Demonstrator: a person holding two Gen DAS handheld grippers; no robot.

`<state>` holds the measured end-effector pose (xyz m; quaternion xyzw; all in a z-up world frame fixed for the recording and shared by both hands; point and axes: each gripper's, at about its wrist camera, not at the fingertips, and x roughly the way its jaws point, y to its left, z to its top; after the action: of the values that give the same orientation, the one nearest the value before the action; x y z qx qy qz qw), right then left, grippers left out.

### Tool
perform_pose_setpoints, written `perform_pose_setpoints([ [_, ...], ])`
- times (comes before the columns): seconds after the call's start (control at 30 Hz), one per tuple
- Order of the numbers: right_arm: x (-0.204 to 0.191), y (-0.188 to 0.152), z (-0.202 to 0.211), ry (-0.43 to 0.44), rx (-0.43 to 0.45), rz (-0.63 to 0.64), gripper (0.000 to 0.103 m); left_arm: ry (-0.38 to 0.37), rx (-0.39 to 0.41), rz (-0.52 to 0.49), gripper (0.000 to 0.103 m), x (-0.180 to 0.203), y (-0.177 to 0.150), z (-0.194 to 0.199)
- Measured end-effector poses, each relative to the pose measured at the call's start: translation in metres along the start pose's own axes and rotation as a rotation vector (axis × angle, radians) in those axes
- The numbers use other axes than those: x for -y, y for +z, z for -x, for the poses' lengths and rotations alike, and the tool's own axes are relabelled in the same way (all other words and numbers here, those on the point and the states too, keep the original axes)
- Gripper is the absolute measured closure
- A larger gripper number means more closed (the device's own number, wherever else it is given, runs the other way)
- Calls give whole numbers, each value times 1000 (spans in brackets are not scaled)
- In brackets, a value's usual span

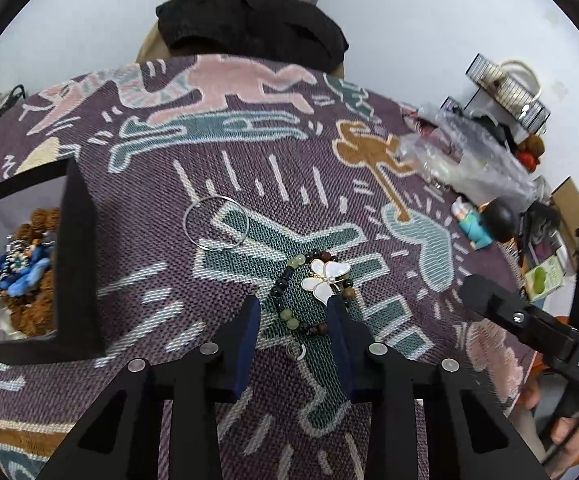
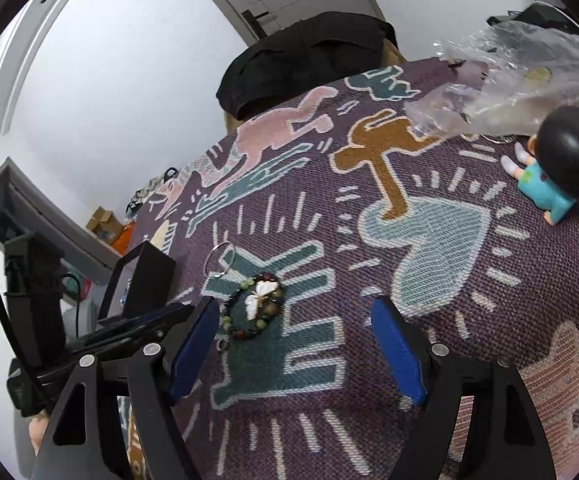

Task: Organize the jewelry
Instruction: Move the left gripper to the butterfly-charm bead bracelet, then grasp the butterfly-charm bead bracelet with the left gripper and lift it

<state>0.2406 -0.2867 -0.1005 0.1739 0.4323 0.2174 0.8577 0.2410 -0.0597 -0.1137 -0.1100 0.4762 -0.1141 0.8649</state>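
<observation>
Patterned tablecloth [image 1: 249,420], beaded bracelet [image 1: 289,304], wire ring [image 1: 215,222], black box [image 1: 77,248], figurine [image 2: 557,168]

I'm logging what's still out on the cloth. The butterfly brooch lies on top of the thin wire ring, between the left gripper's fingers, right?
Not quite. In the left wrist view the brooch lies on the bead bracelet, between the left gripper's fingers. The wire ring lies apart, farther out on the cloth.

Left gripper [image 1: 294,309] low over the surface, jaws parted, nothing between them. Right gripper [image 2: 294,322] off to its right, jaws spread wide, empty, angled down.
</observation>
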Motion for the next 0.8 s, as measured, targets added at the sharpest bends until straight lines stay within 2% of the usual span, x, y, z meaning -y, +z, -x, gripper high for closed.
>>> perform_pose_setpoints([
  [0.07, 4, 0, 1, -2, 0, -8, 25, 13, -16, 0, 73, 1, 2, -8],
  [0.27, 9, -1, 1, -5, -3, -13, 25, 51, -74, -24, 76, 6, 3, -30],
  [0.4, 8, -2, 1, -8, -7, -8, 25, 84, -59, -49, 76, 11, 5, -35],
  [0.43, 8, -2, 0, -8, -9, -7, 25, 99, -59, -58, 80, 12, 6, -36],
  [0.47, 7, -2, 0, -7, -10, -6, 25, 117, -59, -67, 91, 13, 6, -36],
  [0.5, 7, -2, -1, -6, -12, -6, 25, 130, -60, -69, 96, 12, 6, -37],
  [0.6, 4, -3, -3, -4, -17, -2, 25, 91, -64, -46, 96, 7, 6, -34],
  [0.8, 2, -3, -2, -7, -20, 8, 25, 36, 24, -55, 96, 14, 13, -6],
])
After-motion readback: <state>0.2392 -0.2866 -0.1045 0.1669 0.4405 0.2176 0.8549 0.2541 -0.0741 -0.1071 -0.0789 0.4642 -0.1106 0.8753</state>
